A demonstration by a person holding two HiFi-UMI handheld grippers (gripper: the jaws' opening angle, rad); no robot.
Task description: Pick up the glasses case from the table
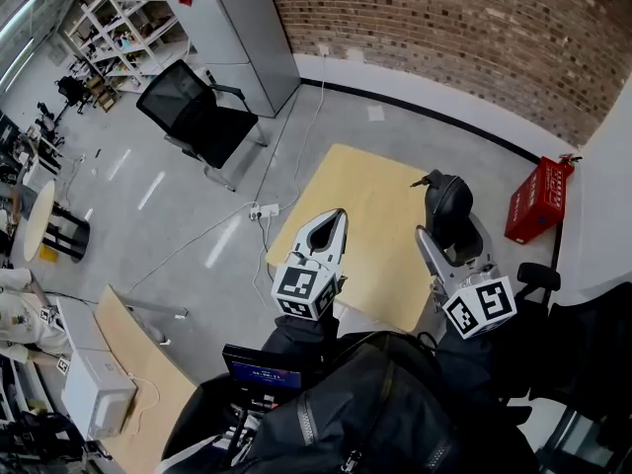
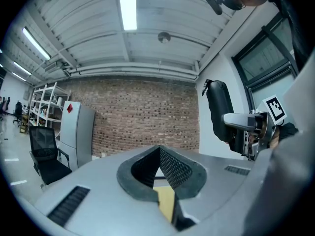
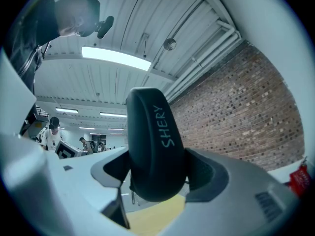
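A black office chair (image 1: 193, 117) stands on the floor at far left. The left gripper (image 1: 339, 217) hovers over the near-left part of the pale wooden desk (image 1: 370, 191), its fingers (image 2: 173, 168) pressed together at the tips with nothing between them. Further right, the right gripper (image 1: 452, 247) has its fingers (image 3: 210, 173) clamped on the black glasses case (image 1: 447, 203), lettered "SHERY", which is held up off the desk above its right edge. A red crate (image 1: 538, 200) sits on the floor beyond.
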